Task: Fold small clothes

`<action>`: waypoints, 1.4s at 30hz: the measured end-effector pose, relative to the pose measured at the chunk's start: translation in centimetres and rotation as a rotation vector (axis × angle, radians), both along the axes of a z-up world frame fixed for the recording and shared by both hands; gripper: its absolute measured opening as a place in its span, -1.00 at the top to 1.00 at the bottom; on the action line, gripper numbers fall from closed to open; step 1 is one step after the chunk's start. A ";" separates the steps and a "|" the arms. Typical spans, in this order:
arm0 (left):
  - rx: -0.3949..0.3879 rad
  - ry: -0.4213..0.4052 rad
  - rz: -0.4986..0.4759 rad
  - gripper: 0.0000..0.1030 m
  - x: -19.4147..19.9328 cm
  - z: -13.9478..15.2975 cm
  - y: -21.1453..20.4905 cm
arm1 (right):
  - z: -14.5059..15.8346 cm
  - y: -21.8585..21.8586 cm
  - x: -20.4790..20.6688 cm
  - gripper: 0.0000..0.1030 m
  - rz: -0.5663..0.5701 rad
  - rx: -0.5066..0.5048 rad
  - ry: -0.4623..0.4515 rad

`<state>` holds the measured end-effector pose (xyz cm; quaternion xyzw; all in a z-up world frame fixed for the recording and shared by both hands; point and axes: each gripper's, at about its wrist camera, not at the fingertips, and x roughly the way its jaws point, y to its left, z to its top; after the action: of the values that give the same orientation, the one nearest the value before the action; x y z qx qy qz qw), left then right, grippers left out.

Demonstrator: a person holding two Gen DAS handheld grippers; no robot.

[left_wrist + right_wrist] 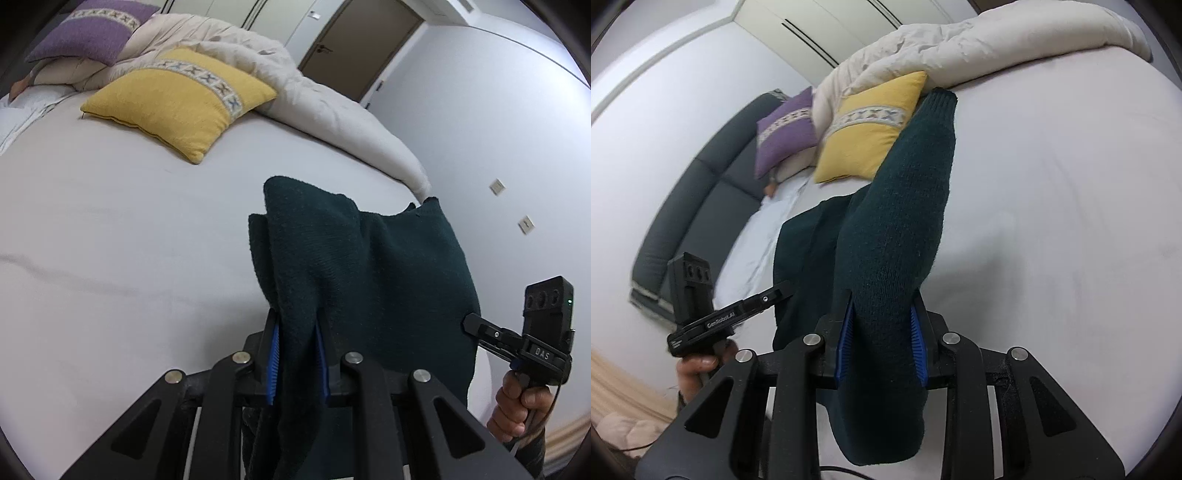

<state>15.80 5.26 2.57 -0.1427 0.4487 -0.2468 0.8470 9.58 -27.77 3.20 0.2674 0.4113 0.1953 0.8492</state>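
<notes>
Both grippers are pinching a dark green knitted garment [369, 266].
The left gripper [297, 332] is clamping one bunched fold; the right gripper [882, 314], bearing "DAS", is clamping another; the left's side is reading "GenRobot.AI".

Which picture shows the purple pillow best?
The left wrist view: the purple pillow lies near the top left corner, its patterned band clear. In the right wrist view the purple pillow is smaller and a bit blurred, beside the yellow pillow.
</notes>
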 end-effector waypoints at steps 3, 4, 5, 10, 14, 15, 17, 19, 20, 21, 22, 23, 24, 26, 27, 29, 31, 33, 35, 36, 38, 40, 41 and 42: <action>0.030 -0.019 -0.016 0.64 -3.7 0.1 -0.2 | 0.2 -0.5 -4.3 0.51 0.008 0.011 -0.007; 0.044 -0.009 -0.021 0.63 -4.9 -0.7 -0.3 | -0.3 -0.7 -5.8 0.51 0.008 0.015 -0.001; 0.046 0.010 -0.024 0.63 -5.5 -1.6 -0.3 | -1.0 -1.0 -6.9 0.51 0.010 0.018 0.007; 0.121 0.159 -0.001 0.62 -6.7 -10.5 -2.0 | -10.0 -2.7 -8.9 0.50 -0.040 0.039 0.156; 0.083 0.207 0.064 0.53 -6.2 -13.9 -1.9 | -16.6 -5.3 -10.5 0.42 -0.148 0.173 0.203; 0.089 0.199 0.061 0.53 -6.3 -13.5 -1.9 | -16.3 -5.4 -11.1 0.39 -0.162 0.169 0.195; 0.115 0.182 0.041 0.50 -6.3 -12.9 -2.0 | -15.1 -5.1 -11.8 0.32 -0.176 0.110 0.195; 0.106 0.180 0.068 0.50 -6.6 -12.1 -1.3 | -13.1 -4.9 -12.6 0.30 -0.218 0.001 0.187; 0.125 0.139 0.099 0.54 -7.2 -10.8 -0.9 | -12.1 -4.7 -12.9 0.24 -0.235 -0.046 0.176; 0.137 0.107 0.112 0.55 -7.7 -9.9 -0.8 | -10.7 -4.7 -13.5 0.24 -0.244 -0.089 0.147; 0.141 0.067 0.125 0.55 -8.2 -8.7 -0.9 | -9.1 -4.5 -14.2 0.24 -0.229 -0.093 0.108; 0.130 0.022 0.118 0.55 -9.0 -7.2 -1.4 | -7.6 -4.0 -14.7 0.24 -0.194 -0.060 0.073; 0.128 -0.007 0.101 0.55 -9.4 -6.4 -2.1 | -6.7 -3.2 -14.8 0.24 -0.160 -0.028 0.047; 0.143 -0.057 0.059 0.47 -9.2 -5.5 -4.0 | -5.6 -1.3 -15.3 0.24 -0.082 0.016 0.005; 0.162 -0.072 0.025 0.43 -9.2 -5.6 -5.3 | -5.6 -0.3 -15.3 0.24 -0.050 0.013 -0.003; 0.205 -0.048 0.000 0.39 -8.2 -7.3 -7.1 | -6.8 1.0 -14.8 0.24 -0.028 -0.023 0.027; 0.230 0.040 -0.008 0.39 -6.2 -10.5 -8.0 | -9.6 1.2 -14.0 0.30 -0.063 -0.047 0.117; 0.189 0.085 0.000 0.39 -5.2 -13.1 -7.6 | -11.2 0.5 -12.8 0.51 -0.078 -0.003 0.085; 0.140 0.078 -0.005 0.39 -5.6 -13.3 -7.0 | -11.5 -0.5 -13.9 0.58 -0.086 0.027 0.071; 0.136 0.081 -0.012 0.39 -5.5 -13.3 -6.9 | -11.3 -0.8 -14.2 0.57 -0.087 0.035 0.069; 0.133 0.085 -0.020 0.39 -5.4 -13.3 -6.5 | -10.1 -1.3 -14.9 0.51 -0.102 0.001 0.054; 0.128 0.077 -0.016 0.39 -5.5 -13.5 -6.4 | -8.4 -1.4 -16.2 0.45 -0.085 0.000 0.016; 0.132 0.067 -0.017 0.39 -5.6 -13.4 -6.4 | -7.3 -1.5 -17.0 0.45 -0.056 0.015 -0.017; 0.140 0.052 -0.018 0.39 -5.9 -13.4 -6.4 | -6.7 -1.3 -17.6 0.44 -0.033 0.018 -0.037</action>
<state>9.95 -1.16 -10.87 -0.0854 0.4879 -0.2189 0.8407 -8.06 -29.07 -3.52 0.2782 0.3892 0.1897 0.8574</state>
